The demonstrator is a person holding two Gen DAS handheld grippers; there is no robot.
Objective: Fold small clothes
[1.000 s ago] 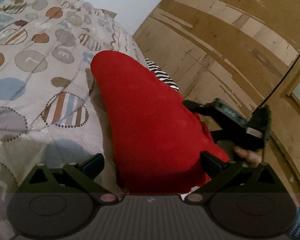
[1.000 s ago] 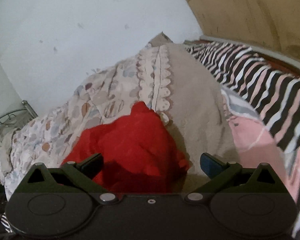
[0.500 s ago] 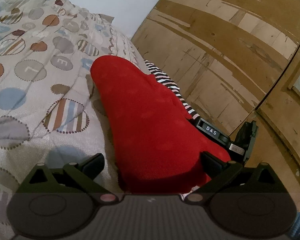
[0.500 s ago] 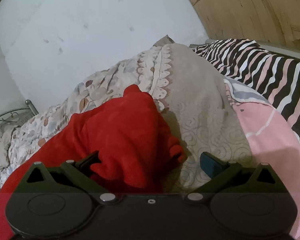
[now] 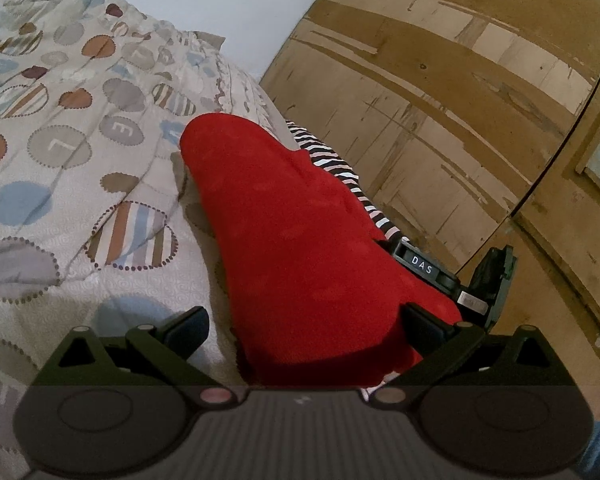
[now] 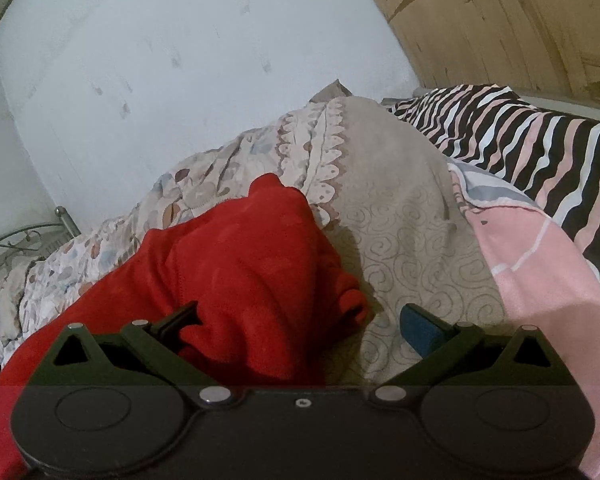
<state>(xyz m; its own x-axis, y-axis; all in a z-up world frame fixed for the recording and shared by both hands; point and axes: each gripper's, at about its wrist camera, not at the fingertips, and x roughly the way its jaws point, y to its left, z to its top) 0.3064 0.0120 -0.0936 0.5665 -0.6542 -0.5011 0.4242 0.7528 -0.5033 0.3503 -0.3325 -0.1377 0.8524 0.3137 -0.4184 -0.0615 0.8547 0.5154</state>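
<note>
- Left wrist view: left gripper (image 5: 303,326) fills bottom of frame, fingers spread wide; left fingertip (image 5: 188,326) at lower left over the quilt, right fingertip (image 5: 422,326) at lower right against the red cloth edge.
- Red garment (image 5: 300,248) lies between those fingers, running from bottom centre up to mid frame, rounded end at approx centre-left; fleece-like surface, smooth here.
- It rests on a patterned quilt (image 5: 72,168) w/ circles, stripes and letters, taking up left half of frame.
- Striped sheet (image 5: 340,172) (black/white/pink) peeks out along the garment's right edge.
- Right gripper (image 5: 460,280) seen at right-centre of this view, black body w/ "DAS" label, just beside the garment's lower right edge; can't tell contact from here.
- Wooden panel wall (image 5: 460,100) covers upper right; pale wall (image 5: 220,0) at top centre.
- Right wrist view: right gripper (image 6: 300,326) at bottom, fingers spread apart; left fingertip (image 6: 180,320) half buried in red cloth, blue-padded right fingertip (image 6: 420,328) over bare quilt, not touching the garment.
- Red garment (image 6: 252,272) bunched and creased in lower-centre/left, seam line visible, one corner poking up mid frame, more cloth trailing to lower left edge.
- Quilt (image 6: 400,220) underside w/ swirl pattern at centre-right, scalloped trim above.
- Pink sheet (image 6: 540,280) at right, striped fabric (image 6: 520,140) upper right.
- Metal bed frame (image 6: 20,240) at far left edge; pale wall (image 6: 180,60) across the top.
</note>
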